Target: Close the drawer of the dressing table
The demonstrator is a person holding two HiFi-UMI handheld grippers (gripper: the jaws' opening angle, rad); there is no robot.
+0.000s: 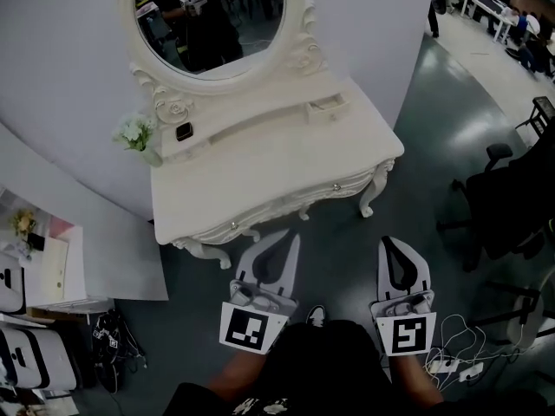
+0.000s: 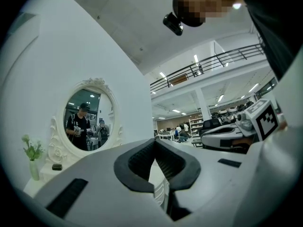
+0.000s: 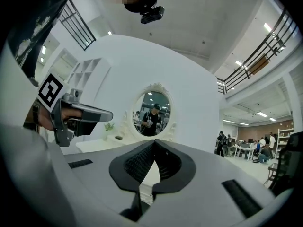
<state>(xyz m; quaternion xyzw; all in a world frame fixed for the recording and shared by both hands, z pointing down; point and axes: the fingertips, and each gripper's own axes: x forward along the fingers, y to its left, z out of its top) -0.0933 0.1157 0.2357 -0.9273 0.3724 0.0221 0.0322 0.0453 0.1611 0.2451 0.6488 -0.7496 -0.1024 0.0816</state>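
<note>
Looking steeply down across a glossy dark grey floor [image 1: 434, 128] in a large open hall, with a curved white wall [image 1: 69, 76] ahead. A white dressing table [image 1: 260, 159] stands against that wall, just ahead of both sets of fingertips and apart from them. Its long drawer [image 1: 286, 204] runs along the front edge nearest the fingers and carries 2 small round knobs [image 1: 336, 186]. Whether the drawer is pushed fully in cannot be told.

1 oval mirror [image 1: 208, 16] in a carved white frame rises at the back of the tabletop and reflects a person in dark clothes. Far ahead and to the left of the left fingers, 1 small vase of white flowers [image 1: 134, 135] stands on the table's back ledge. 1 small dark object [image 1: 184, 132] sits just beside it.

The left gripper [image 1: 292, 236] and the right gripper [image 1: 387, 243] sit side by side, pointing at the table. Each has its 2 fingers closed together at the tips, holding nothing. Only bare floor lies between the fingertips and the drawer.

Right of the right fingers stands 1 black office chair [image 1: 499, 193]. Behind them, white cables [image 1: 455, 367] lie on the floor. Left of the left fingers is white shelving [image 1: 35, 267].
</note>
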